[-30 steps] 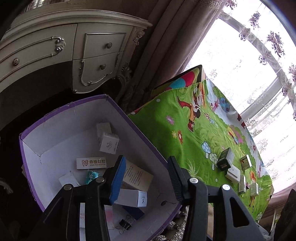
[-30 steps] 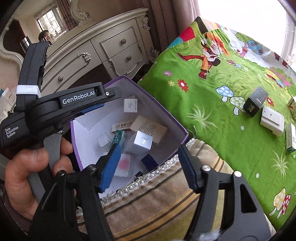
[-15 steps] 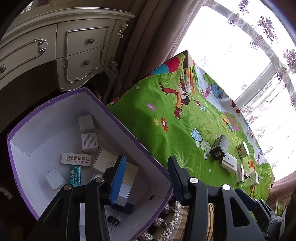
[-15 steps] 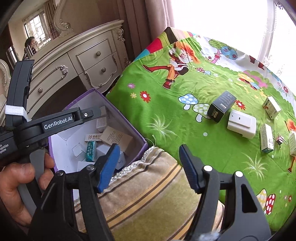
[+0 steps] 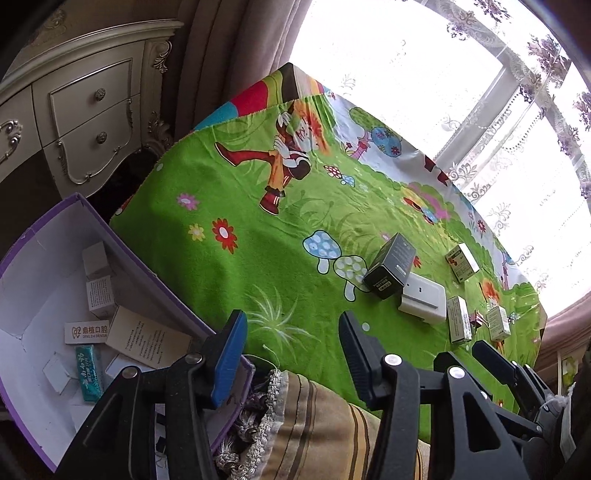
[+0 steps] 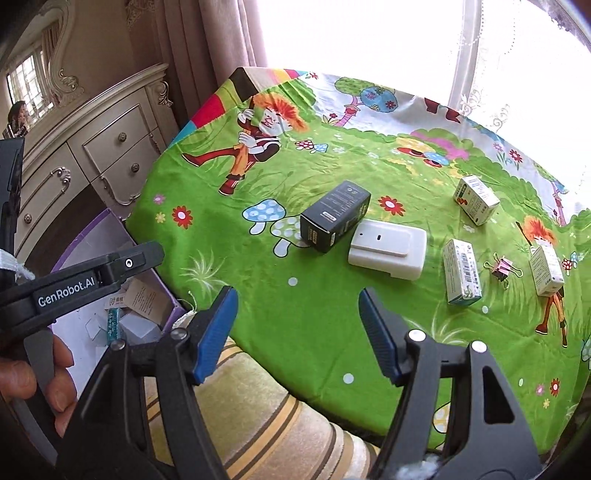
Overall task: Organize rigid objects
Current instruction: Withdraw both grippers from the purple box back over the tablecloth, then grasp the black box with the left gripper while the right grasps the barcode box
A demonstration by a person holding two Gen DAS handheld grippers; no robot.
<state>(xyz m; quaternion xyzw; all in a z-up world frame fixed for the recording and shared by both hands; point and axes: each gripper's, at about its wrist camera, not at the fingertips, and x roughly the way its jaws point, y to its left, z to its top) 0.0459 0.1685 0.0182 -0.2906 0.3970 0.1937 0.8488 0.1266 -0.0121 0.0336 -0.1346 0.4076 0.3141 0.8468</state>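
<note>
A purple-rimmed white box at the left holds several small cartons; it also shows in the right wrist view. On the green cartoon cloth lie a black carton, a white flat device, three small white-green cartons and a pink binder clip. My left gripper is open and empty over the cloth's near edge beside the box. My right gripper is open and empty over the near cloth, short of the black carton. The black carton also shows in the left wrist view.
A cream dresser with drawers stands behind the box, with curtains and a bright window beyond. A striped tan cushion lies under both grippers at the near edge.
Both grippers have swung right, away from the box and toward the objects on the green cloth. Both stay open and empty.
</note>
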